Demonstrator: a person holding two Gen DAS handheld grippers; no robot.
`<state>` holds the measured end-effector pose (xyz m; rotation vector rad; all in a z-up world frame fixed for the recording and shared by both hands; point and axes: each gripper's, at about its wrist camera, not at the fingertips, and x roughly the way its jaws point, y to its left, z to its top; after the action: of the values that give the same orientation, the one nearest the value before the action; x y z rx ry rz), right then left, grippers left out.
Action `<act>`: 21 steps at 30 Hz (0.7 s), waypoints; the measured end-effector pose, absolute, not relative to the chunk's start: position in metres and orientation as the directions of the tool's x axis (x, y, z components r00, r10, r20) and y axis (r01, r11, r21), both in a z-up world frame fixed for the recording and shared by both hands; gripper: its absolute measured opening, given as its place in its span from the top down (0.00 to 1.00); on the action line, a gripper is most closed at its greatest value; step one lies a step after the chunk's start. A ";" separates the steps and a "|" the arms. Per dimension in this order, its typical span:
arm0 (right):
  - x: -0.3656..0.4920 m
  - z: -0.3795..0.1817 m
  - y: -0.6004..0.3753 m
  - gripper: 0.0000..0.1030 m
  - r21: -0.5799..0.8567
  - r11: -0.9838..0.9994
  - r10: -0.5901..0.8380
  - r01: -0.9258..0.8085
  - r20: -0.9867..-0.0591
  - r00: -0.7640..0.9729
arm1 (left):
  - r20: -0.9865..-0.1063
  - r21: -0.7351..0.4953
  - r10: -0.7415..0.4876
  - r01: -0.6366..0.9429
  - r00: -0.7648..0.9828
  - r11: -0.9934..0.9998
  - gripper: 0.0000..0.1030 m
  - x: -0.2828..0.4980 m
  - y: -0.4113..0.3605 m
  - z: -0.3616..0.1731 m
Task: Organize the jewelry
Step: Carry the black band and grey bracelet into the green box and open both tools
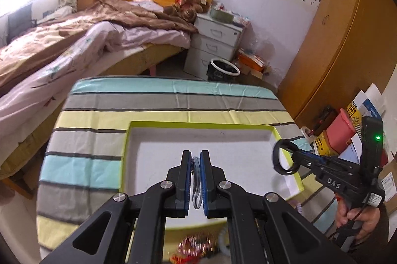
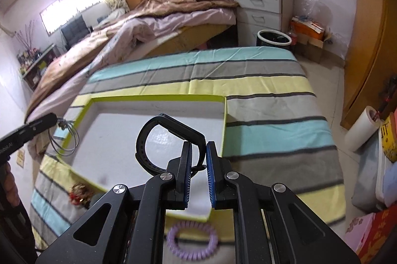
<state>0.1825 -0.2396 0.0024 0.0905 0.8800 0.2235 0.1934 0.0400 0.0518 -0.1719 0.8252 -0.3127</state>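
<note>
So on the left side, the left gripper [image 1: 196, 179] has its jaws pinched tight on a thin silver wire bangle [image 1: 196, 183], a few loops of it squeezed between the blue pads. From the right wrist camera you can see that same bangle [image 2: 65, 140] dangling off the gripper tip out at about 9 o'clock, right over the left rim of the tray.

The tray [image 1: 171, 125] is a shallow white box with a lime green rim, sitting on a striped tablecloth [image 1: 158, 100] of teal, grey and yellow. Nothing is lying on its white floor from what I can see.

Over at 3 o'clock in the left view, the right gripper [image 1: 289, 160] is clamped on a black wristband [image 1: 279, 157], held above the tray's right edge. In its own camera the wristband [image 2: 161, 137] loops up toward 11 o'clock from the pads.

Down at 6 o'clock, a purple spiral hair tie [image 2: 192, 241] sits on the cloth just outside the tray, and a blurry red and gold thing [image 2: 78, 194] is at 8 o'clock.
</note>
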 end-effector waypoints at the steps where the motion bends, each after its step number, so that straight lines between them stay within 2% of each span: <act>1: 0.188 -0.001 -0.238 0.88 0.167 0.974 0.227 -0.155 -0.762 0.607 | -0.700 -0.274 -0.339 0.201 0.629 0.940 0.93 0.199 0.039 0.048; 21: 0.229 -0.028 -0.227 0.88 0.101 0.982 0.171 -0.158 -0.826 0.538 | -0.802 -0.240 -0.274 0.134 0.531 0.961 0.93 0.253 0.037 -0.012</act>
<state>0.2286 -0.2265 -0.0284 0.0148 0.9839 0.1956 0.2529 0.0369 -0.0119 -0.1565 0.9820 -0.2445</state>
